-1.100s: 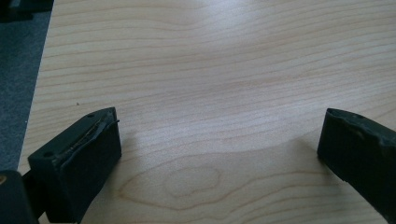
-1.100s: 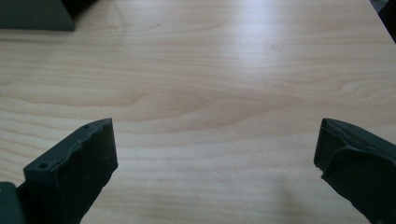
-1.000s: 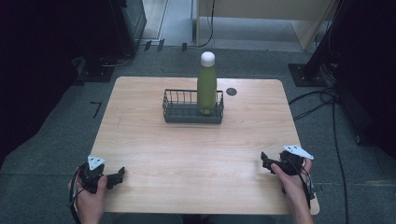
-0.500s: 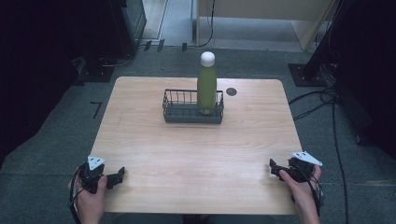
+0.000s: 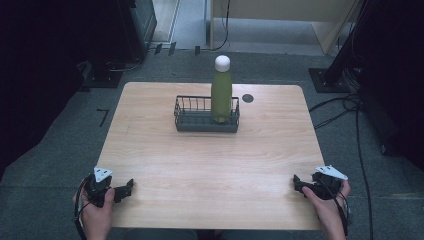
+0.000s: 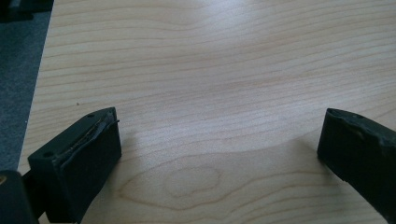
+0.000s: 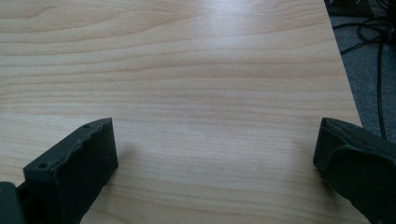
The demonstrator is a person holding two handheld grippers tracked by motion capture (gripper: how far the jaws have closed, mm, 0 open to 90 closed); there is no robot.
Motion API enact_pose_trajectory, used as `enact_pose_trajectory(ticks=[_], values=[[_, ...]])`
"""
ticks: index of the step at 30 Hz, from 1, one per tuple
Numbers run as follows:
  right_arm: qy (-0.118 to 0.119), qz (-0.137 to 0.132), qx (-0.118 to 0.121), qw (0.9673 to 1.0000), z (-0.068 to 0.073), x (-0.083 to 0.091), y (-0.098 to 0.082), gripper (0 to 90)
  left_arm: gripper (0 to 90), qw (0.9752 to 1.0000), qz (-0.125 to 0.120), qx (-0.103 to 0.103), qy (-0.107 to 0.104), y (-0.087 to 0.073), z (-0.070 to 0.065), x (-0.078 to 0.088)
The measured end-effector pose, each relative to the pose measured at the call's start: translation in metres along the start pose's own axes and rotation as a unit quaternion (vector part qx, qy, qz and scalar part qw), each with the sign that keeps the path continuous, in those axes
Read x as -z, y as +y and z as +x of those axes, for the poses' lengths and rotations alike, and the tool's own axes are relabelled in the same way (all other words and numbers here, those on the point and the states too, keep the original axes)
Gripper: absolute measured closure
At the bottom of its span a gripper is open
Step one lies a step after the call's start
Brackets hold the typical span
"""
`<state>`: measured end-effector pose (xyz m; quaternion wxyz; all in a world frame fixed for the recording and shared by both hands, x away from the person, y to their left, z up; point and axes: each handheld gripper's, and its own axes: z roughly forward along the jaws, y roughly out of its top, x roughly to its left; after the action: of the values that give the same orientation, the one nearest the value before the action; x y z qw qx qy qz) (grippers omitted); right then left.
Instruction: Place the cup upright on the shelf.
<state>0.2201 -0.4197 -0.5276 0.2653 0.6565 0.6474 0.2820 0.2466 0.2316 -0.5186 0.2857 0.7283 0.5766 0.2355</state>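
A green bottle (image 5: 221, 93) with a white cap stands upright in the right end of a dark wire basket (image 5: 192, 119) at the back middle of the wooden table (image 5: 210, 165). My left gripper (image 5: 125, 189) rests at the table's front left corner, held by a hand, far from the basket. In the left gripper view its jaws stand wide apart over bare wood (image 6: 219, 116), so it is open and empty. My right gripper (image 5: 299, 184) sits at the front right edge. It too is open (image 7: 215, 140), with nothing between its jaws.
A small dark round hole (image 5: 247, 98) marks the tabletop right of the basket. Cables (image 5: 350, 107) trail over the grey floor right of the table. Dark stands and equipment lie beyond the far edge.
My right gripper has drawn back toward the front right edge of the table and a little to the right. The left gripper, bottle and basket have stayed put.
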Motion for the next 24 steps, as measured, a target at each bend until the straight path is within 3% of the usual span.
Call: enact_pose_trajectory(ticks=[5,8,24], values=[[0.001,0.001,0.001,1.0,-0.0021,0.0025,-0.0023,0.0,0.1,1.0,0.0,0.0,0.0,0.0,0.0,0.0],[-0.011,0.0,-0.011,0.9999,-0.0034,0.0035,-0.0032,0.0,0.1,1.0,0.0,0.0,0.0,0.0,0.0001,0.0],[-0.011,0.0,-0.012,0.9999,-0.0035,0.0037,-0.0033,0.0,0.1,1.0,0.001,0.0,0.0,0.0002,0.0002,0.0]])
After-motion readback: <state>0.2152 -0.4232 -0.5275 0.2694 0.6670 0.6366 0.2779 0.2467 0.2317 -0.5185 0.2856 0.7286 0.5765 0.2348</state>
